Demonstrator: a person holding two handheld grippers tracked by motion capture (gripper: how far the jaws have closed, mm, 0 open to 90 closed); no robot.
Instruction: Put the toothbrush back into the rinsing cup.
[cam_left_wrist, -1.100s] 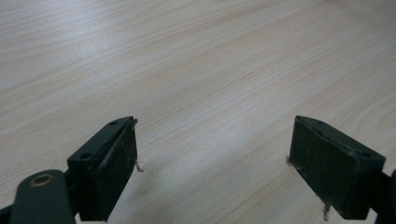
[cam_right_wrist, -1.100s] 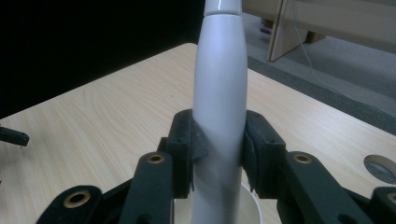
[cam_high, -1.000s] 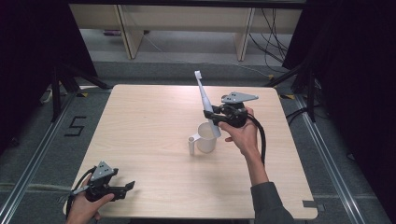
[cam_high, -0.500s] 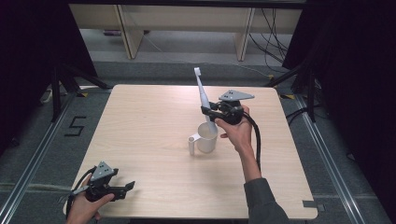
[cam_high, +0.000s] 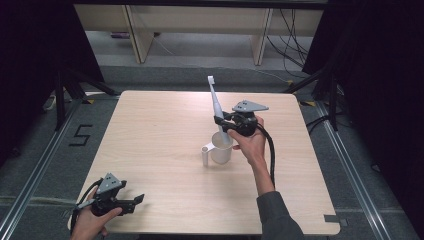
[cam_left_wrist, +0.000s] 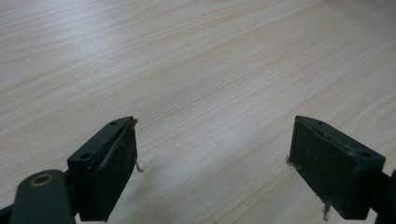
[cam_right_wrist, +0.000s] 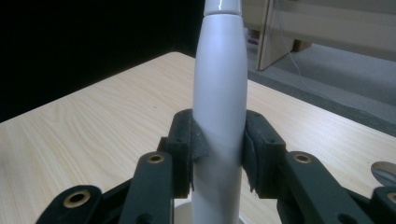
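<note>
- Pale wood makes up the table (cam_high: 150, 150) you work at, and dark floor and some shelf legs sit past its far edge.
- Your right claw (cam_high: 223, 124) is near the middle of the table, a bit toward the far side. Your right hand (cam_high: 250, 142) is wrapped around it from behind.
- That claw is squeezed tight on a white toothbrush (cam_high: 216, 102). In the right gripper view its two black pads (cam_right_wrist: 184, 151) press on both sides of the fat white handle (cam_right_wrist: 219, 116).
- From the claw, the toothbrush goes up and leans a little away from you. The brush end is at the very top, high over the claw.
- Right under that claw stands a white cup (cam_high: 221, 148). The bottom end of the toothbrush points down into it. You can't see if the end touches the cup's floor.
- A small white tube (cam_high: 205, 155) stands just beside the cup, on the side away from your hand.
- Your left claw (cam_high: 135, 201) is far from the cup, down at the near left corner of the table. Your left hand (cam_high: 92, 220) holds it low over the wood.
- That claw is spread wide and holds nothing. In the left gripper view bare wood shows between its two black pads (cam_left_wrist: 121, 163).
</note>
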